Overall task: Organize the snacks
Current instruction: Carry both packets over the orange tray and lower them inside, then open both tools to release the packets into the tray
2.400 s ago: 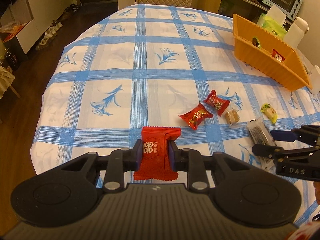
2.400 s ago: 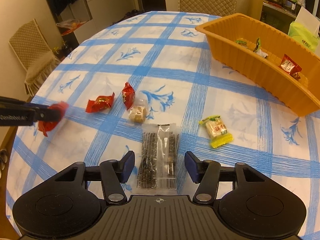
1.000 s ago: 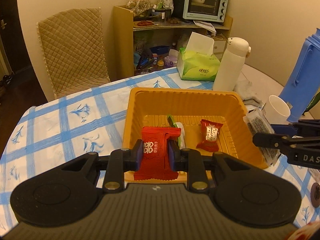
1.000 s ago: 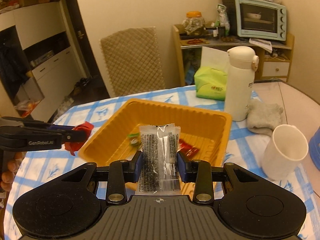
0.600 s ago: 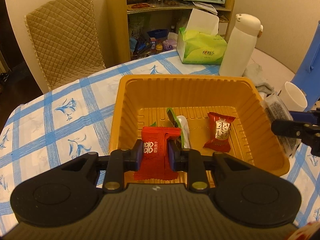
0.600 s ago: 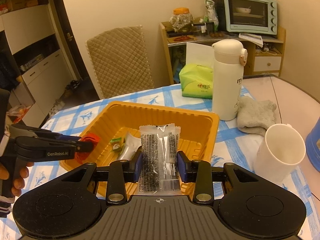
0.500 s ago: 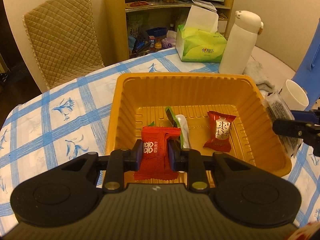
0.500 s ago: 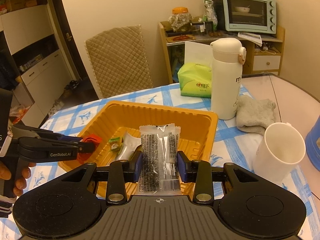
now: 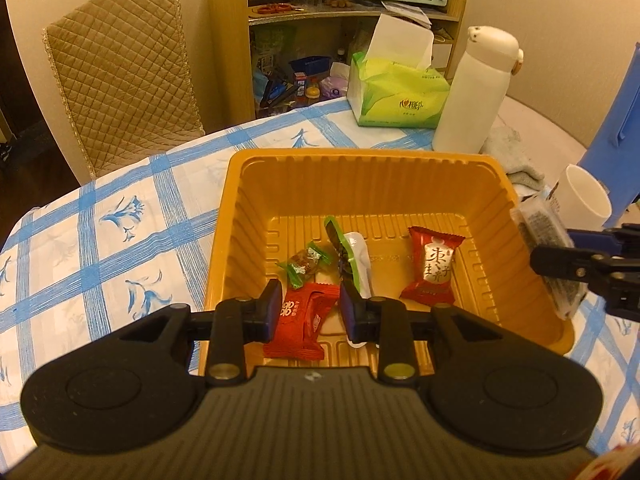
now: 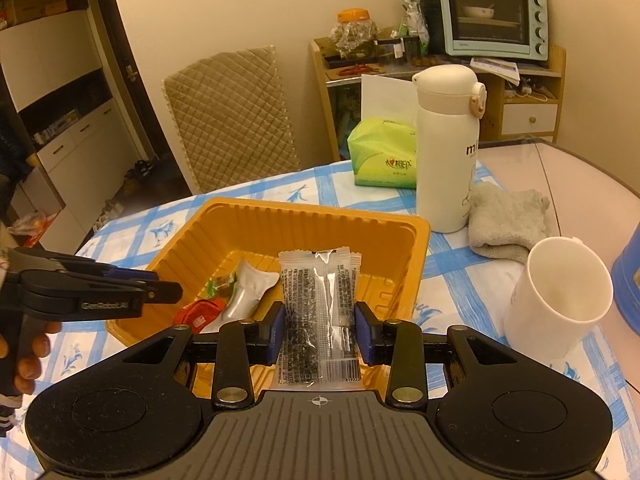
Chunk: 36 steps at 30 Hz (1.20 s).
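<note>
The orange tray (image 9: 360,154) stands on the blue-checked tablecloth. My left gripper (image 9: 311,300) hangs over the tray's near end, its jaws opening. The red snack packet (image 9: 300,320) sits tilted between them, free of the right pad, and in the right wrist view the red packet (image 10: 200,312) lies on the floor of the tray (image 10: 320,210) beneath the left gripper (image 10: 168,286). My right gripper (image 10: 320,316) is shut on a clear packet of black snack (image 10: 316,312), held upright over the tray's near rim. The tray also holds a red-and-white packet (image 9: 432,268), a green candy (image 9: 304,266) and a white pouch (image 9: 356,256).
Behind the tray stand a white flask (image 9: 472,96) and a green tissue box (image 9: 396,96). A white cup (image 10: 560,296), a grey cloth (image 10: 508,220) and a blue container (image 9: 624,120) are on the right. A quilted chair (image 9: 120,68) is at the table's far edge.
The left jaws have spread and the red packet has slipped down, tilting onto the tray floor. Both grippers came a little lower and nearer over the tray. The right grip is unchanged.
</note>
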Each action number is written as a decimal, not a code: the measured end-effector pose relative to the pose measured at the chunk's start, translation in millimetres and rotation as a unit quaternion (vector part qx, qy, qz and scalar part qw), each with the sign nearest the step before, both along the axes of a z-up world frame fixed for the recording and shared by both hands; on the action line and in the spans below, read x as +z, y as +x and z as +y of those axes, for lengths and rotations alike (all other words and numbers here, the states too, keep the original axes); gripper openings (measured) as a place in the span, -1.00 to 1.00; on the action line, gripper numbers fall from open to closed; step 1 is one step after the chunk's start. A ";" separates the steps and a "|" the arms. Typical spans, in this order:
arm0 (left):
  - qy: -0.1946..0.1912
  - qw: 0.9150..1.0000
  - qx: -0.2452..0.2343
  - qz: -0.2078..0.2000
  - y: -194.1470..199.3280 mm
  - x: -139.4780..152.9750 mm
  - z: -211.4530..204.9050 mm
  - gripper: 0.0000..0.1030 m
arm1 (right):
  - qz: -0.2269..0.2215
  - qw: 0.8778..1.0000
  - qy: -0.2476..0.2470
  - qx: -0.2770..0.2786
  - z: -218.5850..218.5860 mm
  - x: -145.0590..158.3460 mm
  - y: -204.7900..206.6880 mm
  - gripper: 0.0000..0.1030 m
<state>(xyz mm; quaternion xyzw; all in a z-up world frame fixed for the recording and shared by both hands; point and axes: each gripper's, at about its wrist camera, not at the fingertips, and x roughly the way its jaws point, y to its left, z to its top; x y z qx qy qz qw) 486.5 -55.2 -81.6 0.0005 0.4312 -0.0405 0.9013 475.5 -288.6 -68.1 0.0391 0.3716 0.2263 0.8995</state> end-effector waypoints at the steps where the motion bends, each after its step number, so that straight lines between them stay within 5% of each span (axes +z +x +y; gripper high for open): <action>1: -0.002 1.000 0.000 -0.001 -1.3 1.6 0.5 -0.43 | 0.002 1.000 0.001 -0.002 0.2 -0.4 0.5 -0.28; 16: -0.010 1.000 0.007 -0.009 -18.2 13.3 7.7 -0.25 | 0.028 0.998 0.011 -0.049 5.7 -15.9 14.0 -0.24; 22: -0.009 1.000 0.007 -0.015 -27.4 17.6 8.1 -0.05 | 0.022 0.997 0.023 -0.063 -0.1 -11.8 9.0 0.26; 36: -0.008 0.999 0.004 -0.036 -46.7 37.5 1.2 0.16 | 0.010 0.999 0.016 -0.031 13.9 5.3 -16.2 0.37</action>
